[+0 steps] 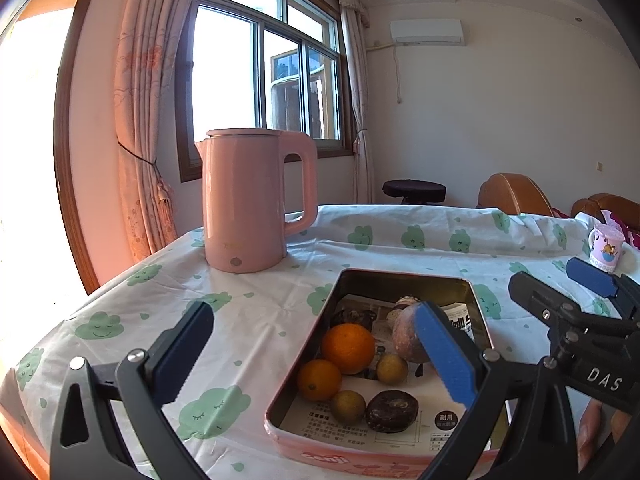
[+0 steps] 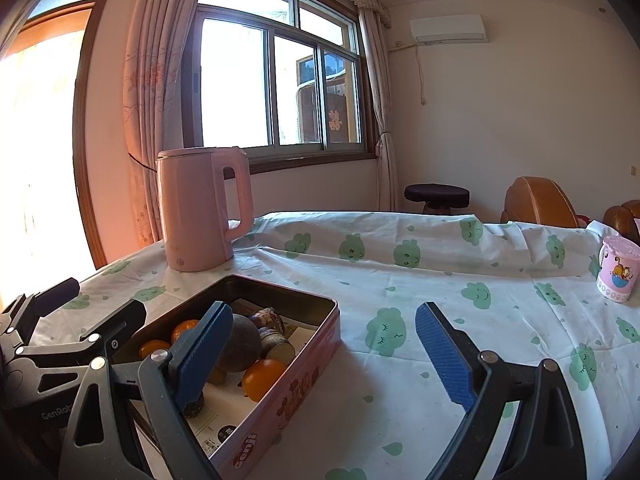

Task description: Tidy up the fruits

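A pink tin box (image 1: pixel 340 458) lined with printed paper sits on the tablecloth. It holds a large orange (image 1: pixel 348 342), a small orange (image 1: pixel 319 379), two small yellow-green fruits (image 1: pixel 392 368), a dark brown round fruit (image 1: pixel 392 410) and a dull pinkish-brown fruit (image 1: pixel 406 336). My left gripper (image 1: pixel 314 310) hovers wide open over the tin's near left side, gripping nothing. In the right wrist view the tin (image 2: pixel 296 392) lies at lower left. My right gripper (image 2: pixel 324 312) is open too, its left finger over the tin's near corner and its right finger over bare cloth. Each gripper shows in the other's view.
A pink kettle (image 1: pixel 248 204) stands behind the tin at the table's far left. A pink cartoon mug (image 2: pixel 618 272) sits at the far right edge. The white cloth with green prints (image 2: pixel 400 336) covers the table. Beyond it are a dark stool (image 2: pixel 436 196) and brown chairs (image 2: pixel 536 200).
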### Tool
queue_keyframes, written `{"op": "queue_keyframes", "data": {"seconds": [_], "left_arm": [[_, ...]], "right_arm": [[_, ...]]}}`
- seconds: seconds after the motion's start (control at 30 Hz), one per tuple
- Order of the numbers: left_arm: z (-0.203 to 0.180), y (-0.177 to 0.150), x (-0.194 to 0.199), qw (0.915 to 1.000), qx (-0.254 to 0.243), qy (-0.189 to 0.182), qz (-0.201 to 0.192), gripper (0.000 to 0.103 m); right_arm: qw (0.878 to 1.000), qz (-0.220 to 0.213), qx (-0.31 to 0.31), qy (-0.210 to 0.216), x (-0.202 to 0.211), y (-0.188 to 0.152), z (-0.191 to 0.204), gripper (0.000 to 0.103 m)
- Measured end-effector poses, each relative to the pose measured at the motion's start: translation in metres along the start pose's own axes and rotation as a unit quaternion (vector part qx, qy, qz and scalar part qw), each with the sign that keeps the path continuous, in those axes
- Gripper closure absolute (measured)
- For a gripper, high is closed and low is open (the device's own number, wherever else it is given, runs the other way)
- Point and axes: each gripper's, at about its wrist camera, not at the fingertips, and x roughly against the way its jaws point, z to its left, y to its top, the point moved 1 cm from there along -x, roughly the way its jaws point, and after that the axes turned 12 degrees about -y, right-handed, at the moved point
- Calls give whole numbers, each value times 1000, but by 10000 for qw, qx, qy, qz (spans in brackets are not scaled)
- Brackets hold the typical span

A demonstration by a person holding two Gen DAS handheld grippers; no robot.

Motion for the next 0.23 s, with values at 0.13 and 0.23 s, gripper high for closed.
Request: {"op": "queue_keyframes", "data": {"seconds": [0.13, 0.23], "left_arm": [[-2, 0, 0, 10000, -34, -4, 2, 0], [-2, 0, -1, 10000, -37, 13, 4, 0]], "right_arm": [[10000, 10, -28, 11, -1, 0, -1, 9], [9998, 96, -136, 87, -3, -1, -8, 9]]}}
